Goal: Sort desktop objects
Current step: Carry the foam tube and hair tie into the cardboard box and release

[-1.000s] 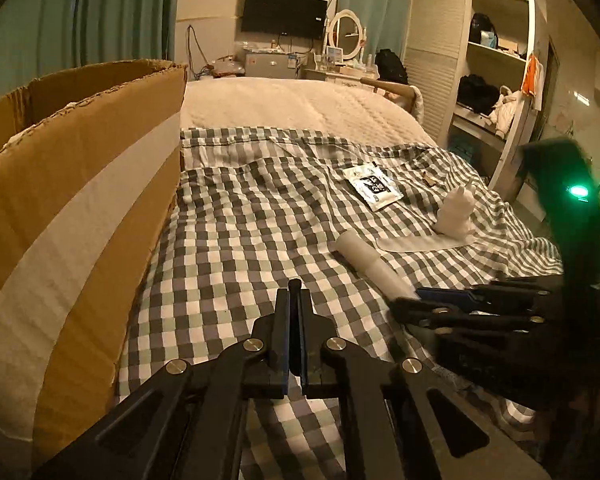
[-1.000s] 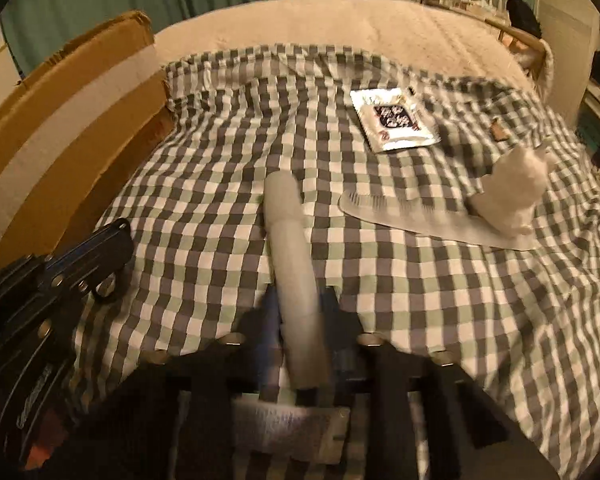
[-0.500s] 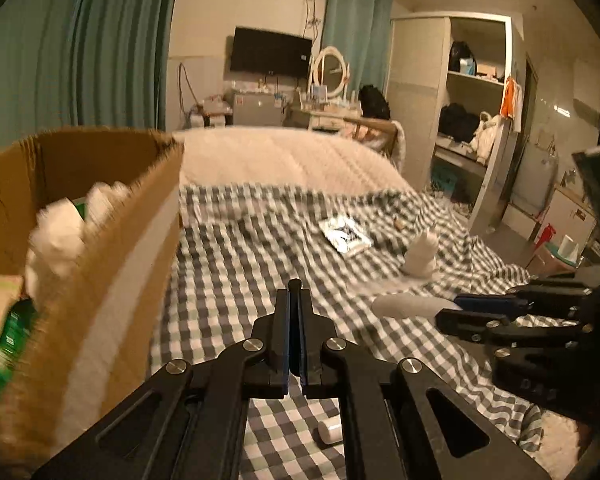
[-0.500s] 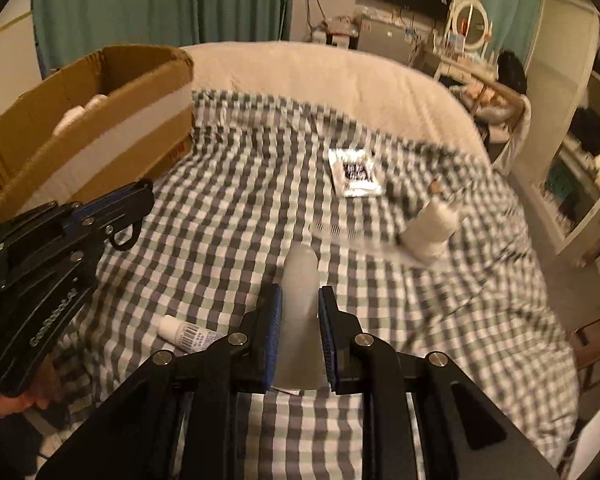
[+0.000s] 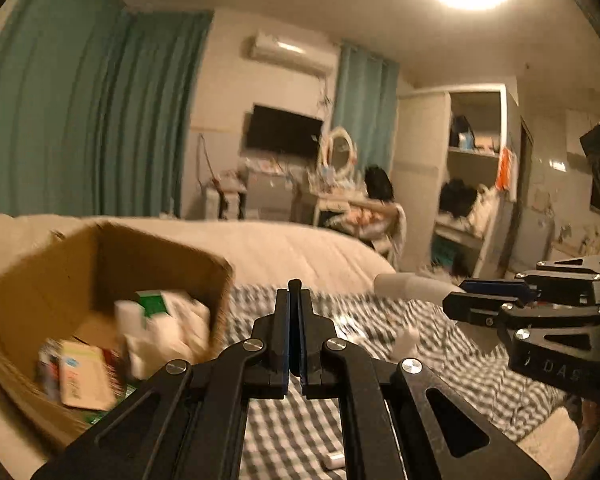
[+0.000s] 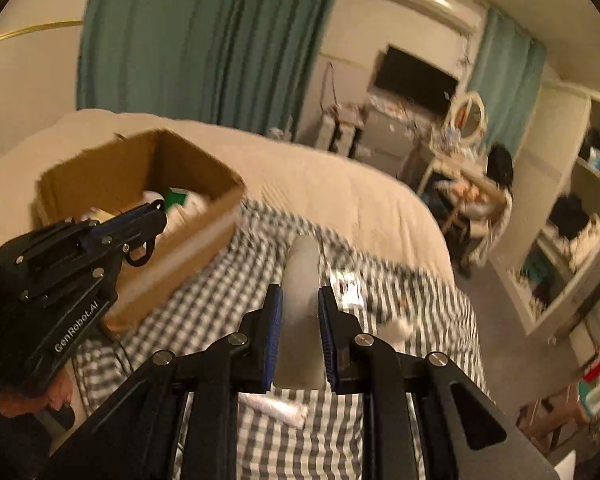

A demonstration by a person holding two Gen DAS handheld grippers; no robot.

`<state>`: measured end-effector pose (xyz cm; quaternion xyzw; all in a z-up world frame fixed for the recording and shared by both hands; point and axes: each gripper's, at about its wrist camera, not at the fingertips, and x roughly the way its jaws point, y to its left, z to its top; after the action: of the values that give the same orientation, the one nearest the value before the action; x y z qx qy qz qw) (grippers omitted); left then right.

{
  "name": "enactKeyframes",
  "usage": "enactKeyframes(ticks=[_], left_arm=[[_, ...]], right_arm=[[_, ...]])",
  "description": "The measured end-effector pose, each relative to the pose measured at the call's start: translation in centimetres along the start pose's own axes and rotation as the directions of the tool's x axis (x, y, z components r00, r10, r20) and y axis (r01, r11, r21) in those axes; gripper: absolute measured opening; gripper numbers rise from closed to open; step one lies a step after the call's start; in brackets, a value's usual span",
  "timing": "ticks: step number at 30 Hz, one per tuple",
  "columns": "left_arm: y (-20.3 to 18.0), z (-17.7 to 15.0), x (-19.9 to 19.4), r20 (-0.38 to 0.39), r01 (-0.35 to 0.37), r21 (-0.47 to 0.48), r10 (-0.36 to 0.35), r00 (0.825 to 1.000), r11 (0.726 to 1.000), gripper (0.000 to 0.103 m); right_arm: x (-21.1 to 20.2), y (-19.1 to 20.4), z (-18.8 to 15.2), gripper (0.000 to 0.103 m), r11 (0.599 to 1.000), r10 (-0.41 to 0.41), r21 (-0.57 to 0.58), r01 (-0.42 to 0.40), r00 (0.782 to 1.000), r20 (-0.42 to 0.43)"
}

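My right gripper (image 6: 299, 312) has its blue-padded fingers (image 6: 271, 332) clamped on a pale white plastic tube (image 6: 302, 304), held up in the air over the grey-and-white checked bedspread (image 6: 204, 320). My left gripper (image 5: 294, 312) carries nothing, its fingers pressed flat together, beside the open brown cardboard box (image 5: 100, 264) on the bed, which holds white and green packets (image 5: 160, 320)

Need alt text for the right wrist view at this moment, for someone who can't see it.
The right gripper holds a pale white tube between its blue-padded fingers, above a grey-and-white checked bedspread. To the left, the shut left gripper hangs in front of an open cardboard box partly filled with items, in a dim bedroom.
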<state>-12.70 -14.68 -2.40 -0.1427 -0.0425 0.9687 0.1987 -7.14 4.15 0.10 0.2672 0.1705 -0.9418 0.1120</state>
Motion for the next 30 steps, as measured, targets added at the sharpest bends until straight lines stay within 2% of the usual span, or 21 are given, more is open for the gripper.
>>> enactKeyframes(ticks=[4, 9, 12, 15, 20, 24, 25, 26, 27, 28, 29, 30], left_arm=[[2.9, 1.8, -2.0, 0.050, -0.056, -0.040, 0.058, 0.997, 0.998, 0.003], [6.9, 3.0, -3.8, 0.075, -0.141, -0.110, 0.150, 0.986, 0.984, 0.003], [8.9, 3.0, -4.0, 0.072, -0.217, -0.136, 0.228, 0.971, 0.967, 0.003], [10.6, 2.6, -2.9, 0.026, -0.283, -0.159, 0.290, 0.957, 0.946, 0.003], [11.8, 1.5, -1.2, -0.034, -0.321, -0.155, 0.320, 0.947, 0.934, 0.003], [12.4, 0.6, -0.2, -0.068, -0.340, -0.160, 0.333, 0.941, 0.927, 0.003], [12.5, 0.5, -0.1, -0.070, -0.344, -0.163, 0.337, 0.939, 0.925, 0.003], [12.6, 0.4, 0.0, -0.073, -0.346, -0.164, 0.339, 0.938, 0.924, 0.006], [12.6, 0.3, 0.1, -0.081, -0.356, -0.160, 0.347, 0.934, 0.921, 0.007], [12.7, 0.3, 0.2, -0.088, -0.371, -0.157, 0.361, 0.928, 0.915, 0.018], [12.7, 0.2, 0.3, -0.097, -0.384, -0.158, 0.373, 0.923, 0.910, 0.044], [12.8, 0.2, 0.2, -0.103, -0.406, -0.171, 0.394, 0.913, 0.898, 0.060]], right_arm=[[-1.0, 2.3, 2.0, 0.017, 0.999, 0.032, -0.023, -0.029, 0.991, 0.127], [0.7, 4.8, 4.0, 0.017, 0.994, 0.107, -0.030, -0.103, 0.975, 0.193], [2.5, 6.3, 5.1, 0.017, 0.984, 0.178, -0.018, -0.178, 0.964, 0.195], [5.1, 8.1, 6.0, 0.017, 0.965, 0.258, 0.001, -0.263, 0.948, 0.184], [9.7, 11.7, 6.6, 0.017, 0.927, 0.372, 0.003, -0.375, 0.919, 0.130], [11.1, 11.8, 6.1, 0.020, 0.907, 0.415, 0.028, -0.420, 0.903, 0.112], [11.1, 11.6, 6.0, 0.030, 0.907, 0.415, 0.033, -0.421, 0.902, 0.119], [11.0, 11.3, 5.9, 0.042, 0.910, 0.407, 0.035, -0.414, 0.905, 0.124], [10.9, 11.0, 5.9, 0.060, 0.925, 0.371, 0.041, -0.378, 0.920, 0.130], [10.5, 10.5, 5.7, 0.068, 0.937, 0.336, 0.052, -0.346, 0.931, 0.143], [10.3, 9.8, 5.6, 0.069, 0.941, 0.318, 0.065, -0.331, 0.936, 0.152], [9.9, 8.9, 5.5, 0.069, 0.945, 0.301, 0.085, -0.317, 0.940, 0.159]])
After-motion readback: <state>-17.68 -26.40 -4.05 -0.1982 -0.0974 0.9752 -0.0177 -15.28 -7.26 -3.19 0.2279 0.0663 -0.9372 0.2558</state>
